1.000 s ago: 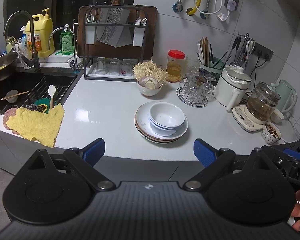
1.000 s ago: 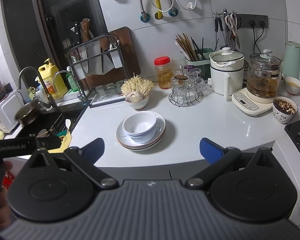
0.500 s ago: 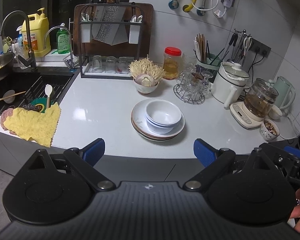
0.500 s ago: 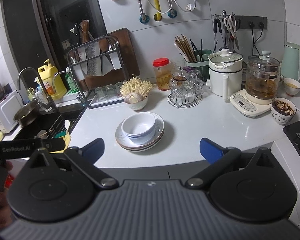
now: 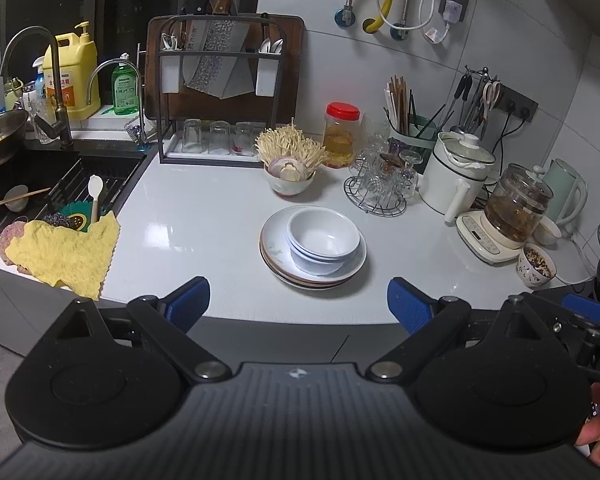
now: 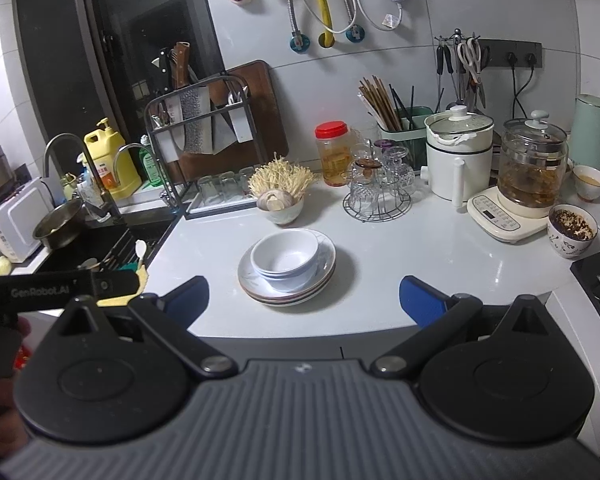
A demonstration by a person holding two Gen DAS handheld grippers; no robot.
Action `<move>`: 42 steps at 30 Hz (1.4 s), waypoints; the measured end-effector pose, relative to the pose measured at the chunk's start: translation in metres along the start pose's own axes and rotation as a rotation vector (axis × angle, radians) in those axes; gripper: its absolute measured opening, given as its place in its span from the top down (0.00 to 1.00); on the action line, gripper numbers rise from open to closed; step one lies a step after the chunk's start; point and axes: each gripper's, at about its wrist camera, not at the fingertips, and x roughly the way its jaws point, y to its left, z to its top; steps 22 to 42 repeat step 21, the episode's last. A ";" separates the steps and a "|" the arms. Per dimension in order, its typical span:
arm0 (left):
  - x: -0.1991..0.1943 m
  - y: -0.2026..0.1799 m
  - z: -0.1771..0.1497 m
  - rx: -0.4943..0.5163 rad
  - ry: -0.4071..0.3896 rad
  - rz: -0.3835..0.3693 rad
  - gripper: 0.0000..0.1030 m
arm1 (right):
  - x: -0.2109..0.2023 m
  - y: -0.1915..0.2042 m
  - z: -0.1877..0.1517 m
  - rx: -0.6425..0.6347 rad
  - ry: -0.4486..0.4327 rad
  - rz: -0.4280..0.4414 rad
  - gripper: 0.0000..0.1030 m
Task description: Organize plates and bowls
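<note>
- White bowls (image 5: 323, 240) sit nested on stacked plates (image 5: 276, 254) at the desk (image 5: 204, 220) centre.
- At 12 o'clock from the stack, a small bowl (image 5: 289, 184) holds enoki mushrooms.
- At 3 o'clock, a patterned cup (image 5: 537, 266) holds dried grains.
- The left tool (image 5: 299, 304) and right tool (image 6: 303, 300) are both spread wide, empty, short of the stack.

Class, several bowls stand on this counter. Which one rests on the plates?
The empty white bowl nest on the stacked plates; the mushroom bowl and the patterned seed bowl stand directly on the counter.
</note>
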 end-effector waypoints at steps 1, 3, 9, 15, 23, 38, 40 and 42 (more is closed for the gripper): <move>0.001 0.000 -0.001 -0.002 0.002 -0.004 0.05 | -0.001 0.000 -0.001 -0.002 -0.001 -0.003 0.00; 0.001 0.001 -0.003 -0.004 0.008 -0.008 0.05 | -0.002 0.000 -0.003 -0.001 0.004 -0.007 0.00; 0.004 -0.001 -0.008 0.012 0.030 -0.030 0.05 | -0.005 -0.001 -0.007 0.012 0.007 -0.022 0.00; 0.004 -0.006 -0.007 0.027 0.020 -0.050 0.05 | -0.010 -0.003 -0.009 0.016 -0.001 -0.037 0.00; 0.006 -0.008 -0.007 0.031 0.025 -0.051 0.04 | -0.012 -0.005 -0.011 0.017 -0.003 -0.033 0.00; 0.006 -0.008 -0.007 0.031 0.025 -0.051 0.04 | -0.012 -0.005 -0.011 0.017 -0.003 -0.033 0.00; 0.006 -0.008 -0.007 0.031 0.025 -0.051 0.04 | -0.012 -0.005 -0.011 0.017 -0.003 -0.033 0.00; 0.006 -0.008 -0.007 0.031 0.025 -0.051 0.04 | -0.012 -0.005 -0.011 0.017 -0.003 -0.033 0.00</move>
